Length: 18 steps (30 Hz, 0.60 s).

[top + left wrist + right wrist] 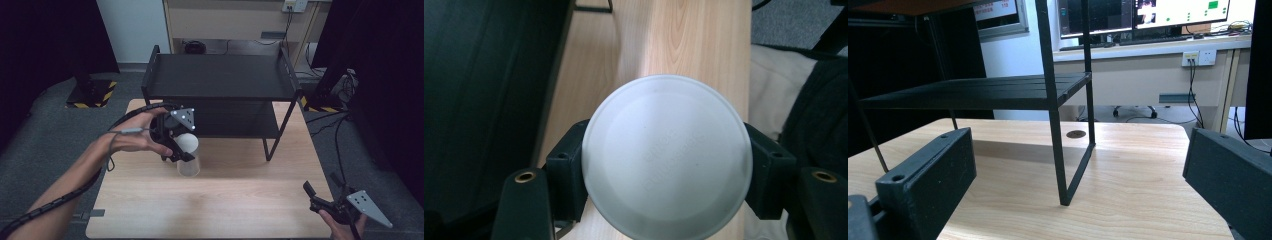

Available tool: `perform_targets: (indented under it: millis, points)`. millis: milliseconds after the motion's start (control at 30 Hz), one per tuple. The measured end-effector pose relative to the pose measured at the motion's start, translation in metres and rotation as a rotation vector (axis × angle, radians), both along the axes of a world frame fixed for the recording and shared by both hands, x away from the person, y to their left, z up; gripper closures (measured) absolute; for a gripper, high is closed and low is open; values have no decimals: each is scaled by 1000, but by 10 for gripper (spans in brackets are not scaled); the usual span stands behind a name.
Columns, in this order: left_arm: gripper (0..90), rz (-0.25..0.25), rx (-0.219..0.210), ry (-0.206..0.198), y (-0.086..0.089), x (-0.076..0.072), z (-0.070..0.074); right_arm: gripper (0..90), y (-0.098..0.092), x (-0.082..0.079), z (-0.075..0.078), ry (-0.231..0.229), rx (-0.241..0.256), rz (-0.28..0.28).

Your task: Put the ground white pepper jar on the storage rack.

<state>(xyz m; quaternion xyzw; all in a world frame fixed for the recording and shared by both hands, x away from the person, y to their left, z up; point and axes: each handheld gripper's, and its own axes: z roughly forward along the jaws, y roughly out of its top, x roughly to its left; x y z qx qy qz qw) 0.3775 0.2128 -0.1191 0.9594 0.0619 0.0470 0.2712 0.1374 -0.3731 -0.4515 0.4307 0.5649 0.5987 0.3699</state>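
A translucent white plastic cup [189, 159] stands on or just above the wooden table [225, 200], in front of the black rack. My left gripper [178, 149] comes at it from above and is shut on its upper part. In the left gripper view the cup's round white end [666, 155], with faint embossed lettering, sits clamped between the two black jaws. My right gripper [322, 187] rests at the table's near right corner, open and holding nothing. In the right gripper view its jaws [1078, 150] stand wide apart and face the rack's leg [1055, 140].
A black two-tier metal rack [220, 75] stands across the back half of the table, its lower shelf [988, 92] a little above the wood. Its front right leg [274, 145] comes down near the table's middle right. Grey floor surrounds the table.
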Motion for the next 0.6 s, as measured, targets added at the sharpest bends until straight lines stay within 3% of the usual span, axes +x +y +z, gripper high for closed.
perform_targets:
  millis: [67,100,133,167,200,233,267,300,333,367,433,467,500,533,600]
  points:
    - [332,-1,-11,-14,2,-3,18,6,0,0,0,1,1,0]
    - [332,-1,-11,-14,2,-3,18,6,0,0,0,1,1,0]
    - [333,0,-19,-20,4,-5,35,6,0,1,0,2,1,2]
    - [333,0,-19,-20,4,-5,35,6,0,1,0,2,1,2]
    - [333,4,-28,-16,5,-5,49,6,0,1,0,4,0,2]
    - [333,4,-28,-16,5,-5,49,6,0,1,0,4,0,2]
    - [332,6,-32,-15,4,-6,68,7,0,2,0,5,0,2]
    - [333,6,-32,-15,4,-6,68,7,0,2,0,5,0,2]
    - [332,8,-27,-12,1,-6,86,7,1,2,0,7,-1,3]
    - [333,8,-27,-12,1,-6,86,7,1,2,0,7,-1,3]
    - [333,10,-22,-11,-1,-6,101,7,1,2,0,5,-3,4]
    - [333,-1,-31,-12,-1,-7,119,7,1,2,0,5,-3,4]
    - [333,-1,-31,-12,-1,-7,119,7,1,2,0,5,-3,4]
    - [333,-3,-36,-6,-1,-8,133,7,1,2,0,6,-5,3]
    - [333,-9,-31,-13,-2,-9,139,9,0,1,0,5,-3,1]
